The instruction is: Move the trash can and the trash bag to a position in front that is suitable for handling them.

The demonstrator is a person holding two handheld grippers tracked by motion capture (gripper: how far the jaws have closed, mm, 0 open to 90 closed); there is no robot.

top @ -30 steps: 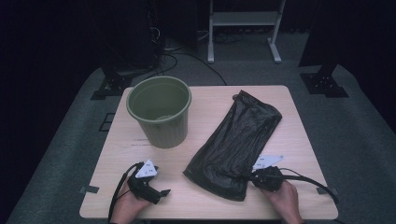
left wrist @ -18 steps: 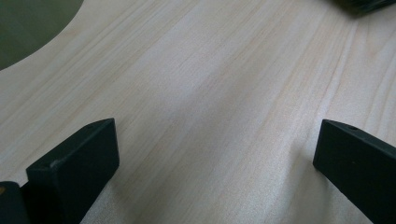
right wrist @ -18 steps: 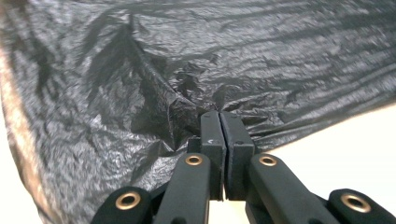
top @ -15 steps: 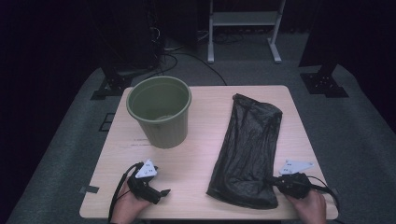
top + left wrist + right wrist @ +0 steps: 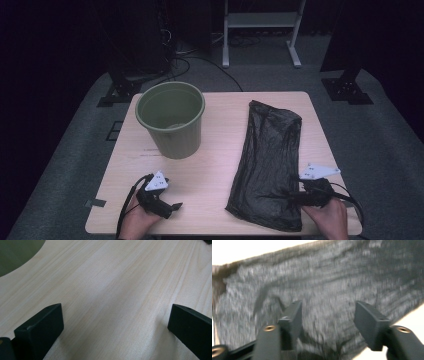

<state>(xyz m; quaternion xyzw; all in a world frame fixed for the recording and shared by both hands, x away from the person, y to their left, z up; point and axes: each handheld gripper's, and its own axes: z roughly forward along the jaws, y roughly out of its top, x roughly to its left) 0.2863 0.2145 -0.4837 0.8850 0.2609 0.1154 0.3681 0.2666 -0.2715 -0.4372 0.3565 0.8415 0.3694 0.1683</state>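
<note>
Black mesh bag [image 5: 270, 165] lying flat on the right half of the surface [image 5: 215, 165], long axis running from the far edge toward the person's side and leaning slightly leftward at the near end; far, narrower end near the back of the surface, wider near end close to the front edge; well apart from the green bucket [image 5: 171, 120] standing upright at the far left.

Right hand-held gripper [image 5: 295, 197] just at the bag's near right corner, pointing leftward across that corner; seen in the right gripper view [image 5: 327, 315] with jaws spread, having just been opening, dark mesh [image 5: 337, 285] lying beneath and beyond them but nothing pressed between the pads; bag judged released rather than held.

Left hand-held gripper [image 5: 170, 206] near the front edge at the left, well apart from the bag, between bucket and person; jaws spread wide in the left gripper view [image 5: 112, 325] over bare wood, nothing between them.

Right hand clearly the nearer to the bag; next grip likely on the near edge, taken across the long axis; left hand-held gripper better placed for the bucket, or for the bag's near left corner.
</note>
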